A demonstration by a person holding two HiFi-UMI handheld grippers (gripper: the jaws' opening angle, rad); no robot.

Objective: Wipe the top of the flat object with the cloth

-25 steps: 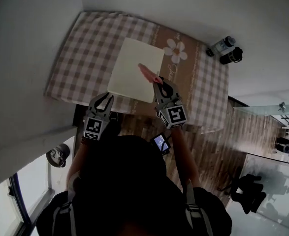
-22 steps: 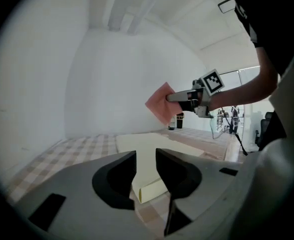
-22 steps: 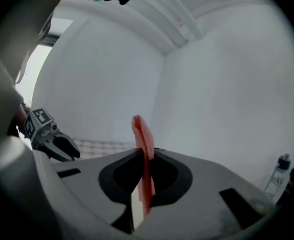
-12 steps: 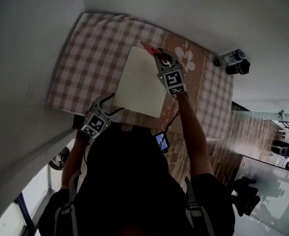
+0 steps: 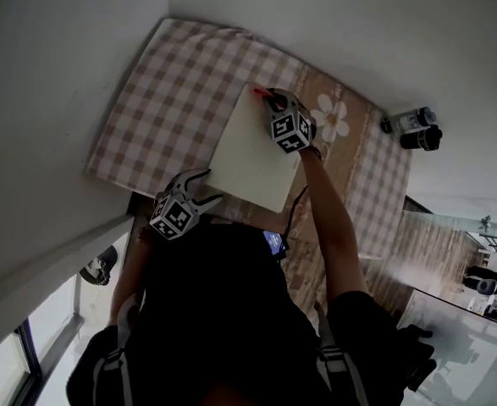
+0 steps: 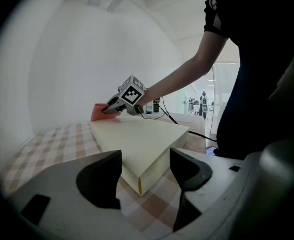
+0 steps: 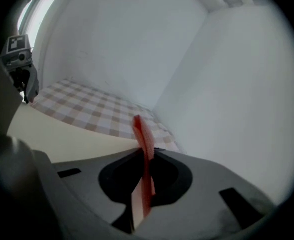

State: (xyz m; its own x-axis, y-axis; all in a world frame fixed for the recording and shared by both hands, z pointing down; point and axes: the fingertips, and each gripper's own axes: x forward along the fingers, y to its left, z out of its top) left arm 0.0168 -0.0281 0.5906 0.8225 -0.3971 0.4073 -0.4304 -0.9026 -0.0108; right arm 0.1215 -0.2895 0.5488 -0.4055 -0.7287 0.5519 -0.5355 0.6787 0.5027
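Observation:
A flat cream box lies on the checked tablecloth. My right gripper is at the box's far corner, shut on a red cloth whose end rests against the top there. In the right gripper view the cloth stands on edge between the closed jaws of the right gripper, over the cream top. My left gripper hovers at the box's near corner; its jaws have just been opening and nothing is between them. In its own view the left gripper faces the box, the right gripper and the cloth.
White walls close the table in at the far and left sides. Two dark bottles stand beyond the table's right end. A flower print marks the tablecloth right of the box. A cable trails off the table's right side.
The right gripper carried the cloth from the box's near edge across to its far corner. The left gripper's jaws spread apart and it sank toward the near table edge.

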